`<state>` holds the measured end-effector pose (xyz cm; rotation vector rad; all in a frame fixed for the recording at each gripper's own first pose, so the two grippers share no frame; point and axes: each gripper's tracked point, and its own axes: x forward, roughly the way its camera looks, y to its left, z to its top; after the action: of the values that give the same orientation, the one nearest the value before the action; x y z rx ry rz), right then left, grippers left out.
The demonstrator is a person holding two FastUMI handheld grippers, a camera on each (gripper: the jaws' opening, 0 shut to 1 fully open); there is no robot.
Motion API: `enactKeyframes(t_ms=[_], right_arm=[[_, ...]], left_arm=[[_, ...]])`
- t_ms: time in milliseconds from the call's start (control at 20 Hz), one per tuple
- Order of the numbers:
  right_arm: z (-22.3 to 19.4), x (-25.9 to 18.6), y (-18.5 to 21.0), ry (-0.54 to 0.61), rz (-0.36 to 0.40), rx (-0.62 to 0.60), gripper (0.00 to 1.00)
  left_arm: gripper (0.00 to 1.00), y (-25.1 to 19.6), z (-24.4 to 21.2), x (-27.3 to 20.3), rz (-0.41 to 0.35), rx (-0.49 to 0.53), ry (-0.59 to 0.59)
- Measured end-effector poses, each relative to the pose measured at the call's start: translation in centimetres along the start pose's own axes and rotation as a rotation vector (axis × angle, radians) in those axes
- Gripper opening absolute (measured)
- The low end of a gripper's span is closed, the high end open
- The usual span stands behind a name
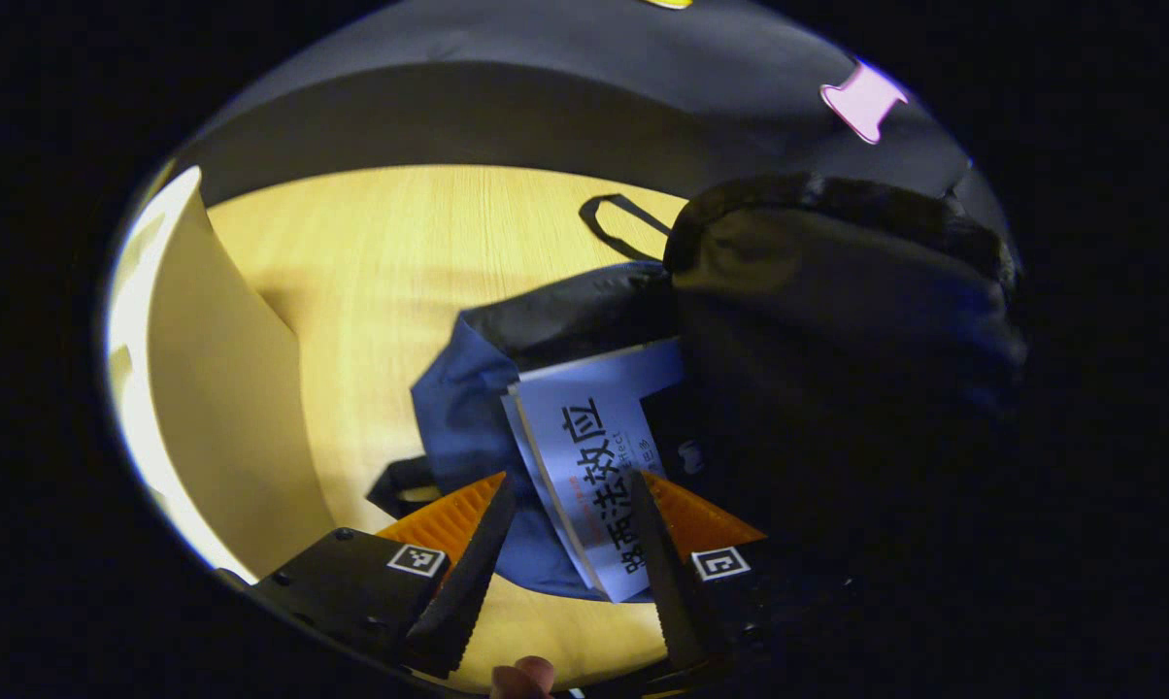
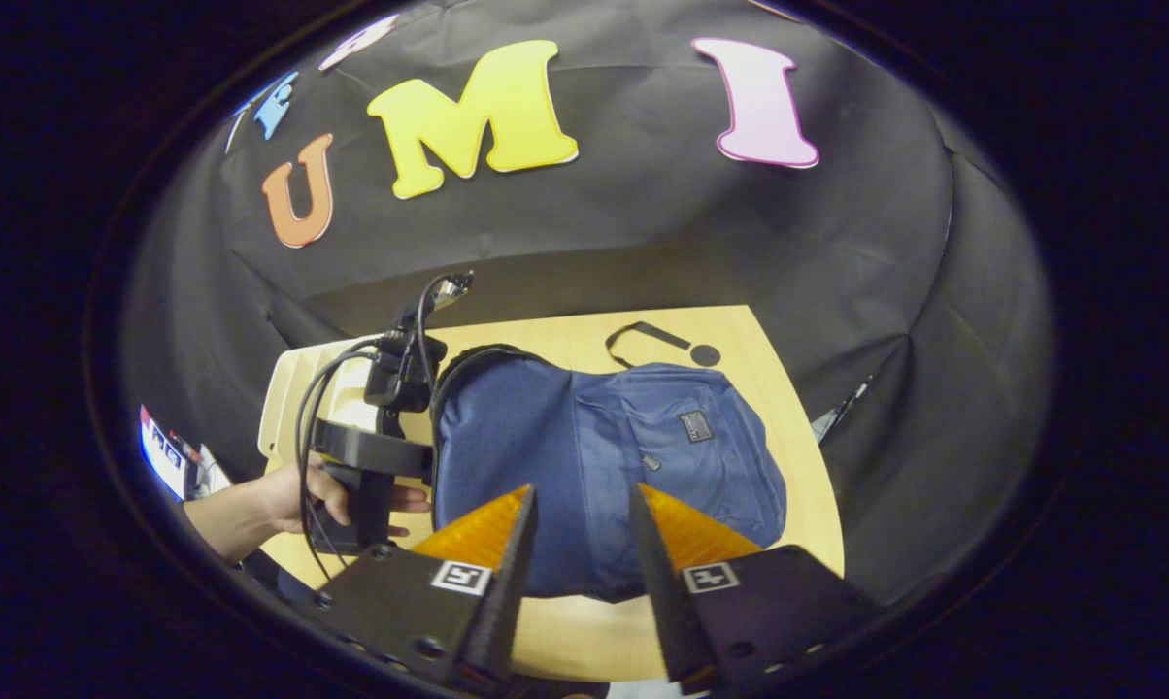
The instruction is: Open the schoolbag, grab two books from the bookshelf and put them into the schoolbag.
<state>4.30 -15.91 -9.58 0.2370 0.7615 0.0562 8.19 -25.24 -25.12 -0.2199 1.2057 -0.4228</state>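
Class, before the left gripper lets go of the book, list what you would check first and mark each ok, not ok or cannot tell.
1. Schoolbag mouth open: ok.
2. Book partly inside the mouth: ok.
3. Left gripper fingers pressing the book: cannot tell.
4. Book fully in: not ok, its near end sticks out.
5. Right gripper open, holding nothing, away from the bag mouth: ok.
6. Bag resting on table: ok.

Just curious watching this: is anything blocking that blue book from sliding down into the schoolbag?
Nothing visible does. In the left gripper view the book sits between the left gripper fingers, its far end already inside the schoolbag opening. The dark flap lies to one side.
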Motion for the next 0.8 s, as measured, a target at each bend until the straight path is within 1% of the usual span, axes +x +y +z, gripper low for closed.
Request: enactKeyframes(t_ms=[100, 150, 250, 300, 350, 400, 450, 500, 550, 600, 650, 700, 750, 800], right_arm=[[0.3, -0.1, -0.1, -0.016, -0.015, 0.008, 0.78], [0.4, -0.1, -0.1, -0.024, -0.019, 0.017, 0.83], [0.6, -0.1, -0.1, -0.035, -0.031, 0.029, 0.97], [0.7, -0.2, -0.2, -0.044, -0.045, 0.023, 0.97], [1.0, -0.3, -0.2, -0.062, -0.062, 0.008, 0.95], [1.5, -0.6, -0.1, -0.085, -0.073, -0.003, 0.97], [1.9, -0.9, 0.3, -0.110, -0.078, -0.005, 0.97], [2.7, -1.3, 1.1, -0.150, -0.075, -0.002, 0.97], [3.4, -1.6, 1.7, -0.177, -0.072, -0.001, 0.97], [3.9, -2.2, 2.4, -0.207, -0.067, -0.002, 0.97], [4.7, -2.8, 3.2, -0.243, -0.061, -0.003, 0.97], [5.4, -3.5, 4.0, -0.284, -0.056, -0.008, 0.97], [6.3, -4.2, 4.8, -0.327, -0.056, -0.017, 0.97], [7.0, -5.3, 5.4, -0.373, -0.059, -0.026, 0.95]], left_arm=[[0.77, 1.1, 1.4, -1.4, 0.065, 0.034, -0.073], [0.77, 1.5, 2.1, -2.3, 0.097, 0.044, -0.118], [0.77, 2.7, 3.6, -4.9, 0.158, 0.057, -0.203], [0.77, 3.6, 4.5, -6.9, 0.198, 0.068, -0.260], [0.77, 4.2, 5.8, -9.1, 0.237, 0.092, -0.333], [0.77, 4.9, 7.1, -11.9, 0.282, 0.129, -0.419], [0.77, 5.2, 8.8, -15.0, 0.322, 0.165, -0.512], [0.89, 5.0, 10.8, -19.2, 0.347, 0.198, -0.642], [0.82, 4.7, 12.2, -22.9, 0.359, 0.211, -0.740], [0.98, 4.4, 13.3, -26.0, 0.362, 0.216, -0.816], [0.97, 4.2, 14.1, -29.0, 0.360, 0.216, -0.882], [0.96, 2.0, 14.2, -30.9, 0.354, 0.213, -0.940], [0.96, 3.5, 14.4, -32.5, 0.349, 0.208, -0.988], [0.96, 2.9, 13.9, -34.9, 0.345, 0.203, -1.027]])
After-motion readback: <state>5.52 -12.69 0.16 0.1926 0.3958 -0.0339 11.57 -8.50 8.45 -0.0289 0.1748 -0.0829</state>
